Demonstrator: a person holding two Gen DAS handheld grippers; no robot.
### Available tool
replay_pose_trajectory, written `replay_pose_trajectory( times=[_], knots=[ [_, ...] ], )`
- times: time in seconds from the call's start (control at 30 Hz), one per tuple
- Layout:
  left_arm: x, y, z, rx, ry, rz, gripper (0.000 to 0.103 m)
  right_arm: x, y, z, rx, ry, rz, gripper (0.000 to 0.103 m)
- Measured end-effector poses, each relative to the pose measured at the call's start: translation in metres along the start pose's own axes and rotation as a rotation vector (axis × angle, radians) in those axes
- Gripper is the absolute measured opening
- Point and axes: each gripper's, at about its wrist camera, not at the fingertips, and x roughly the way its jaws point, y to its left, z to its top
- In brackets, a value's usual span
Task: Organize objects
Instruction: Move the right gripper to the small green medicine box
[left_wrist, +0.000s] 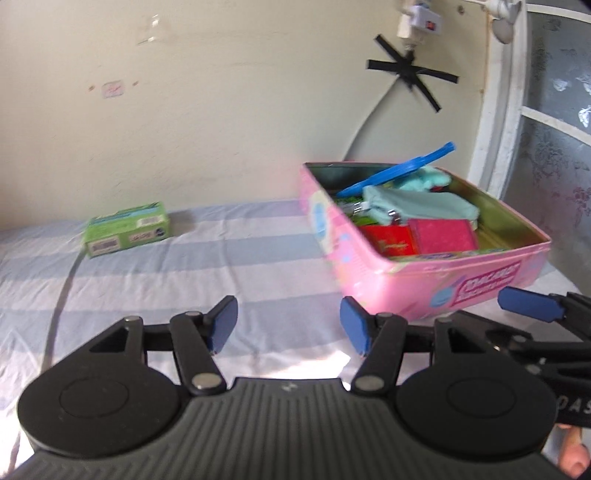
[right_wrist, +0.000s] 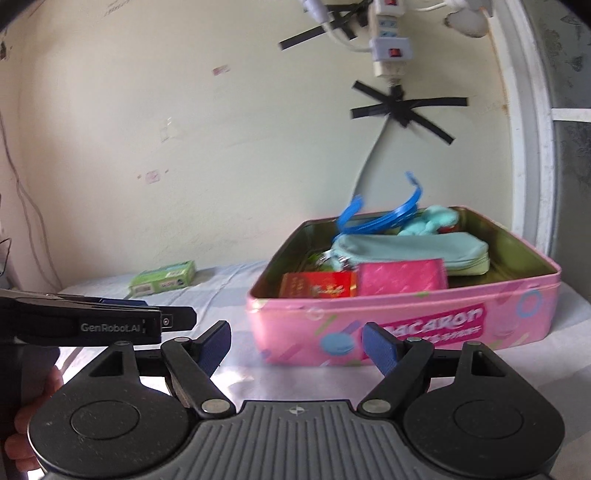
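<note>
Green cardboard is what you have left to deal with: the small green box (left_wrist: 127, 229) lies alone on the striped bedsheet (left_wrist: 207, 266), close to the wall, lying flat, its long axis running roughly along the wall's foot. It sits ahead and to the left of your left gripper (left_wrist: 288, 326), well apart from it, and further left and further off from your right gripper (right_wrist: 295, 345). So your left hand looks to be the nearer one, and the reach would be forward and leftward.

Both grippers are wide apart at the fingers and hold nothing.

To the right stands the pink tin (left_wrist: 436, 288), lid off, just beyond both grippers. Already inside it you can see a teal pouch (right_wrist: 410, 251), a pink wallet (right_wrist: 402, 282), a red packet (right_wrist: 317, 286), a blue plastic band (right_wrist: 380, 218) sticking up over the rim, and a soft teal toy (right_wrist: 432, 221) at the back.

If the box is meant for the tin, you would probably close across its short side and carry it rightward.
</note>
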Motion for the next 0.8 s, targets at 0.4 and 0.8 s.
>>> replay_pose_trajectory(
  times=[0.4,0.8],
  knots=[
    [0.001,0.084,-0.029,-0.075,0.036,0.161,0.064,0.028,0.071,-0.016,-0.099,0.121,0.116,0.069],
    [0.014,0.165,-0.041,-0.097,0.021,0.323,0.064,0.070,0.116,-0.020,-0.157,0.214,0.148,0.070]
  ],
)
